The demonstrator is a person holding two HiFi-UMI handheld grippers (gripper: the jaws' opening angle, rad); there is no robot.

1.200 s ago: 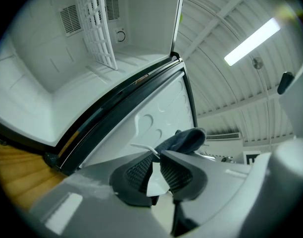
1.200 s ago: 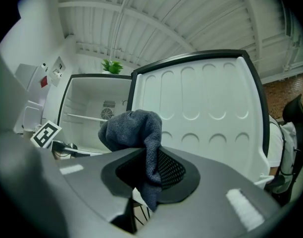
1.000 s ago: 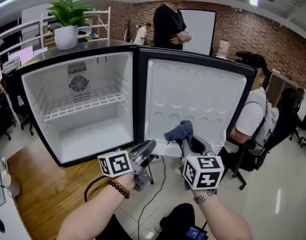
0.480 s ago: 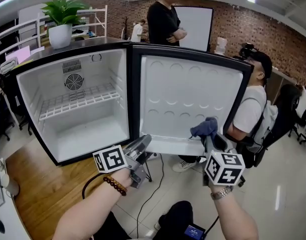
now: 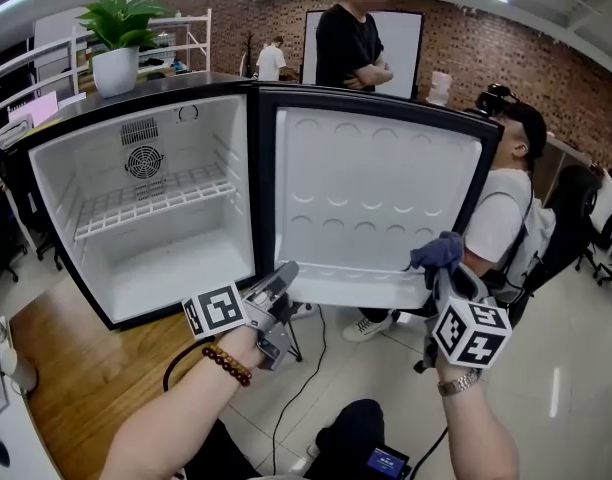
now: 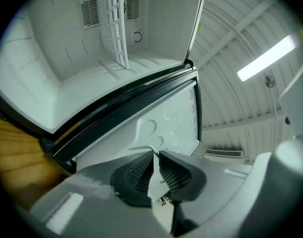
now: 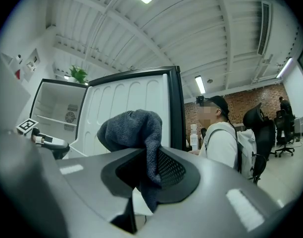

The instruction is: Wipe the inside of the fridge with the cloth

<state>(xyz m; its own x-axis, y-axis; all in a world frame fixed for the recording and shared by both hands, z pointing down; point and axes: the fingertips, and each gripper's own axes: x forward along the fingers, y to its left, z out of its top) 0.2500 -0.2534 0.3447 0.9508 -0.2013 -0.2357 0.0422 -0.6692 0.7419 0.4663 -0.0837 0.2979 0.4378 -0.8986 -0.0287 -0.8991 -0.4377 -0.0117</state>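
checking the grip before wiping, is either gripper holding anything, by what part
Right gripper pinches the cloth by a fold, bunch above. Left gripper holds nothing; its jaws have just been closing.

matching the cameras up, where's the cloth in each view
Head view: cloth lower right, by the door's bottom corner.
Left gripper view: not in it.
Right gripper view: cloth dead centre, bunched up.
Shared landmark: the open fridge door.
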